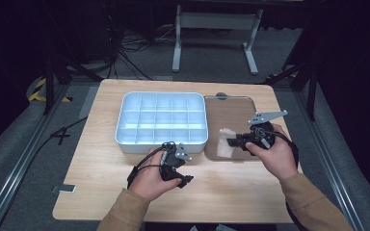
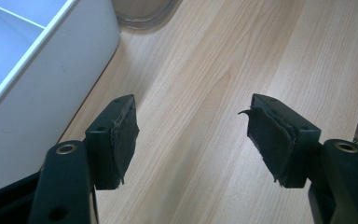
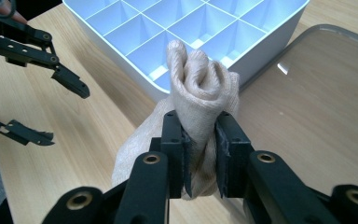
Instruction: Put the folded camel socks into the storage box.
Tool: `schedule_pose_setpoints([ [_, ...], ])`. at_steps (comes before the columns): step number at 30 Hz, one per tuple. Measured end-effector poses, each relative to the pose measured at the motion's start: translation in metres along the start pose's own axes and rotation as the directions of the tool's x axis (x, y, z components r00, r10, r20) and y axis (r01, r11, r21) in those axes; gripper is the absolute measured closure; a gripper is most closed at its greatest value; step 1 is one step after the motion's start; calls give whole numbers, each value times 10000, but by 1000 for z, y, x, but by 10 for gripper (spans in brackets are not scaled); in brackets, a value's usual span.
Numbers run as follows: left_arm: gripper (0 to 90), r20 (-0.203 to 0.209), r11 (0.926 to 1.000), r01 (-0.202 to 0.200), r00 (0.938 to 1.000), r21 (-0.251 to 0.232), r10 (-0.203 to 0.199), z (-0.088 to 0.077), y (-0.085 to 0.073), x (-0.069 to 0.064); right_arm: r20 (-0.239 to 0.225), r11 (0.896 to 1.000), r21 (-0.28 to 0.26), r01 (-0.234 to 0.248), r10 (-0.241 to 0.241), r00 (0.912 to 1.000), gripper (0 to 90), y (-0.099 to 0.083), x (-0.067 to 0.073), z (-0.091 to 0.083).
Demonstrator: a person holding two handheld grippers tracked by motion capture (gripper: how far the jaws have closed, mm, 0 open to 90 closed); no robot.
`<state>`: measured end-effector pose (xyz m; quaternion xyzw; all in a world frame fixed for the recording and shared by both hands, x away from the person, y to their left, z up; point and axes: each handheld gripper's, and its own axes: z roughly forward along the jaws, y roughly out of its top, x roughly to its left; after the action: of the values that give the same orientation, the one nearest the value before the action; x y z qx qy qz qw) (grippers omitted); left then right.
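A rolled beige sock (image 3: 200,88) is pinched between the jaws of my right gripper (image 3: 200,154), its rolled end sticking up past the pads. From above, that right gripper (image 1: 229,141) holds the sock (image 1: 225,142) over the clear lid (image 1: 231,115), pointing left toward the white divided box (image 1: 161,118). The box's cells (image 3: 186,28) look bare. My left gripper (image 2: 191,140) stands open above the bare wood with nothing between its pads. In the high view the left gripper (image 1: 185,168) sits at the box's front edge.
The wooden table (image 1: 101,163) has free room to the left and along the front. The white box wall (image 2: 42,93) is close to the left gripper's left jaw. A metal stand (image 1: 217,33) and cables lie on the floor beyond the table.
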<state>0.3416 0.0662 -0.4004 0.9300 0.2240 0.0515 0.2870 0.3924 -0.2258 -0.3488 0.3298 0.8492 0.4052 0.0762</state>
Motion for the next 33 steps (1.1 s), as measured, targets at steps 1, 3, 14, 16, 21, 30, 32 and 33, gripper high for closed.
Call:
schedule_pose_setpoints([
  [1, 338, 0, 10000, 0, 10000, 0, 0, 0, 0, 0, 0, 10000, 0, 0, 0, 10000, 760, 0, 0, 0],
  [3, 338, -13, 10000, 34, 10000, -58, -34, 0, -1, 0, -98, 10000, 35, -46, 46, 9999, 760, 4, -3, 2],
  [14, 342, 40, 9995, 304, 9995, -90, -303, -7, -7, 4, -124, 9982, 570, 200, -193, 9997, 757, 23, -2, 15],
  [16, 341, 38, 9994, 332, 9994, -6, -332, -7, -8, 5, -133, 9977, 623, 272, -265, 9996, 757, 26, -2, 18],
  [21, 344, 139, 9972, 663, 9977, 348, -668, -2, -13, 7, -336, 9942, 965, 479, -448, 9984, 754, 34, -5, 25],
  [30, 343, -192, 9927, 1200, 9926, 124, -1197, -13, -25, 8, 14, 9902, 1191, 735, -742, 9972, 753, 52, -4, 41],
  [32, 343, -207, 9911, 1332, 9909, 45, -1331, -16, -28, 8, 51, 9882, 1305, 805, -819, 9966, 754, 57, -2, 47],
  [33, 344, -232, 9907, 1360, 9905, 27, -1359, -17, -29, 8, 7, 9869, 1338, 898, -907, 9959, 753, 60, -1, 50],
])
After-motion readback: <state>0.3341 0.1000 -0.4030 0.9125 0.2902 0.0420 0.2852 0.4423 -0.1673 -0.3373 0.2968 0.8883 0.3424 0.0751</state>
